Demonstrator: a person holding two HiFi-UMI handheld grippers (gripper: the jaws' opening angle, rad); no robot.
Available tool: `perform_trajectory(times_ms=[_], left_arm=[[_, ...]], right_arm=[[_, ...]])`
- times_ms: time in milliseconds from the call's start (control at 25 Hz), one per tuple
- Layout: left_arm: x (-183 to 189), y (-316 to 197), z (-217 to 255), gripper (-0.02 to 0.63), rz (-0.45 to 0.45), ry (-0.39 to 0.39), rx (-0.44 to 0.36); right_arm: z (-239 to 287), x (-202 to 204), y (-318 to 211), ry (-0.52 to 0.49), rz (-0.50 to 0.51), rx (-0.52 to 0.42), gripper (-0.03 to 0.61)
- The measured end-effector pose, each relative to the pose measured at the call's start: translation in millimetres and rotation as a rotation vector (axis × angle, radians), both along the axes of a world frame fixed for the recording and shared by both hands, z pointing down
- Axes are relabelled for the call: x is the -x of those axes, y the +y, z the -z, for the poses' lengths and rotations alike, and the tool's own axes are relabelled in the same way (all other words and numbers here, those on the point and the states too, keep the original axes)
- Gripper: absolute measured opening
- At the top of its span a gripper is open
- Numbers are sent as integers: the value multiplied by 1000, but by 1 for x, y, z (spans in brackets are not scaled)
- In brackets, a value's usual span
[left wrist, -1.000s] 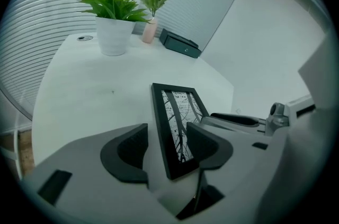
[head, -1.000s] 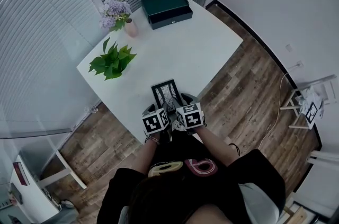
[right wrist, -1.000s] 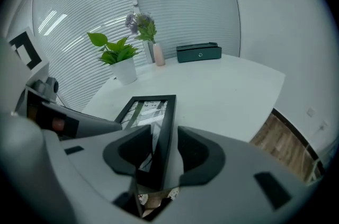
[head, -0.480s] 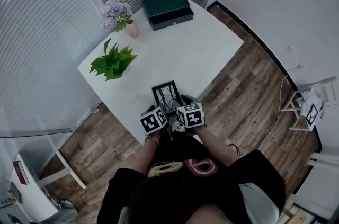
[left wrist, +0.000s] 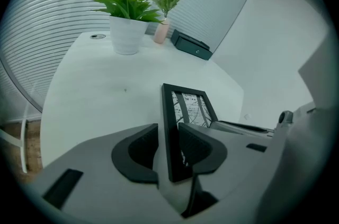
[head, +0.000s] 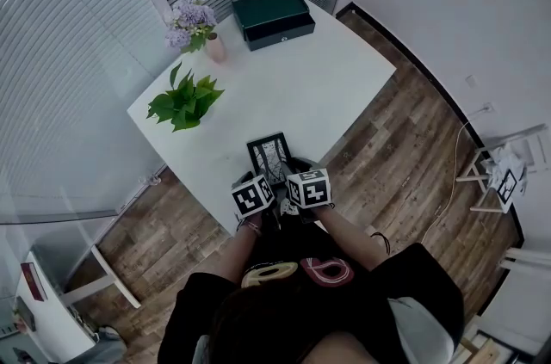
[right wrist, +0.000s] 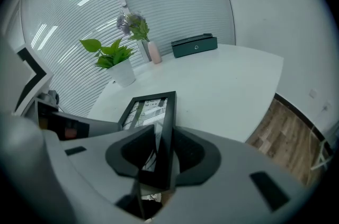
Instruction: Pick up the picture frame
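The main danger is a slip at the brink: the picture frame [head: 269, 156] sits right at the near edge of the worktop [head: 327, 87], just in front of the person; if it escapes on the lift it would likely go over onto the wooden floor [head: 405, 138]; a bite on a thin black rail gives the pads [left wrist: 197, 146] little to hold, so I judge that lifting before both sides are firm could let it pivot or drop; uneven closing could also twist it, with one side clamped and the other loose; pressure landing on the glass rather than the rail is a further worry.

The left claw [left wrist: 168, 132] has the frame's left rail standing between its jaws, which are partly apart and closing; the inner pad looks to be against the rail, while a thin gap shows at the outer one, so it is not clamped yet; the right claw [right wrist: 163, 135] straddles the right rail likewise, its jaws closing, the rail near both pads but not plainly pinched; both claws come in side by side from the near edge.
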State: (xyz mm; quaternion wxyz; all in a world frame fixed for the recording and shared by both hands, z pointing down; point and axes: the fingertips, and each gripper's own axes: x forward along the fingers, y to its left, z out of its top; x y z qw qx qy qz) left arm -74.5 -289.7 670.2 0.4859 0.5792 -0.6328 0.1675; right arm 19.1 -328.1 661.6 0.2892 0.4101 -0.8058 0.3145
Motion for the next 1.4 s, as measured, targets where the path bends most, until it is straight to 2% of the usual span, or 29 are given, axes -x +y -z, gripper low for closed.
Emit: perform_trajectory(times_ms=[240,680,1000,1400], left_arm=[[-1,3,0,98,11,50,-4],[-2,8,0,84,-17,66,-14],[0,10,1,80,-38,12,-23],[6,12,14,80,-26,-1,-61]], right_arm=[[-1,2,5,15,9,2,120],[1,0,14,39,7,-18,112],[1,0,18,20,-17,9,101],[13,6,18,2,-13,-34,94]])
